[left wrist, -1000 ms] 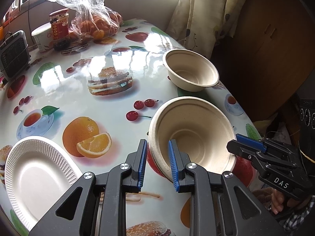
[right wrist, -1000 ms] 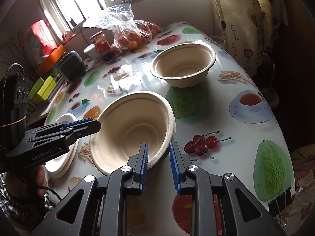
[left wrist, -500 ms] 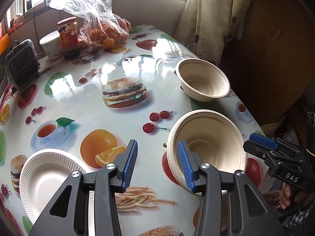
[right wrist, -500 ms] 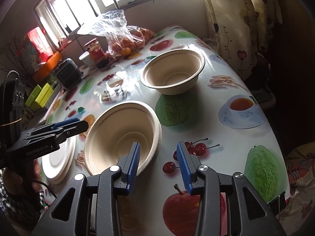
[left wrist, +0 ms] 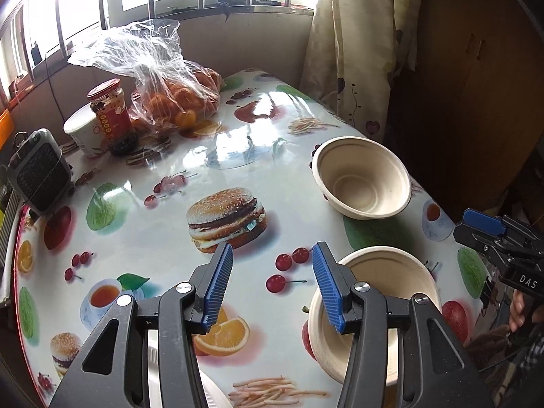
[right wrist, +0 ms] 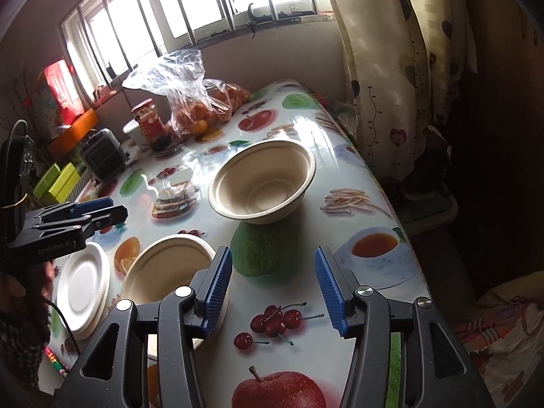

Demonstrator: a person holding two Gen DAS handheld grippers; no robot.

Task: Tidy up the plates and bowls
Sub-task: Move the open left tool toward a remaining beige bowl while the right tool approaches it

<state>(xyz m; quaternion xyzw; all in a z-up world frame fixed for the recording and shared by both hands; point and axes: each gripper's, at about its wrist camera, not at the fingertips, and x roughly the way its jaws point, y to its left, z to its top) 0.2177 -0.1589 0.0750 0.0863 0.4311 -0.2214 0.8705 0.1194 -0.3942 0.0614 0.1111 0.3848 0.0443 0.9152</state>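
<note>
Two beige paper bowls stand on the fruit-print table. The near bowl (left wrist: 384,302) (right wrist: 170,268) sits just behind my grippers. The far bowl (left wrist: 362,178) (right wrist: 263,183) stands by the table's right edge. A stack of white paper plates (right wrist: 83,285) lies at the near left; a sliver shows in the left wrist view (left wrist: 207,391). My left gripper (left wrist: 272,287) is open and empty, its right finger over the near bowl's rim. My right gripper (right wrist: 273,289) is open and empty, above the table right of the near bowl.
At the back stand a bag of oranges (left wrist: 170,102), a red-lidded jar (left wrist: 112,117), a white cup (left wrist: 83,134) and a small grey heater (left wrist: 40,173). A curtain (right wrist: 401,68) hangs along the table's right edge (right wrist: 380,183).
Both grippers opened from the near bowl's rim and let it go. Both have drawn back and up, so more of the table shows. The bowl rests flat on the table.
</note>
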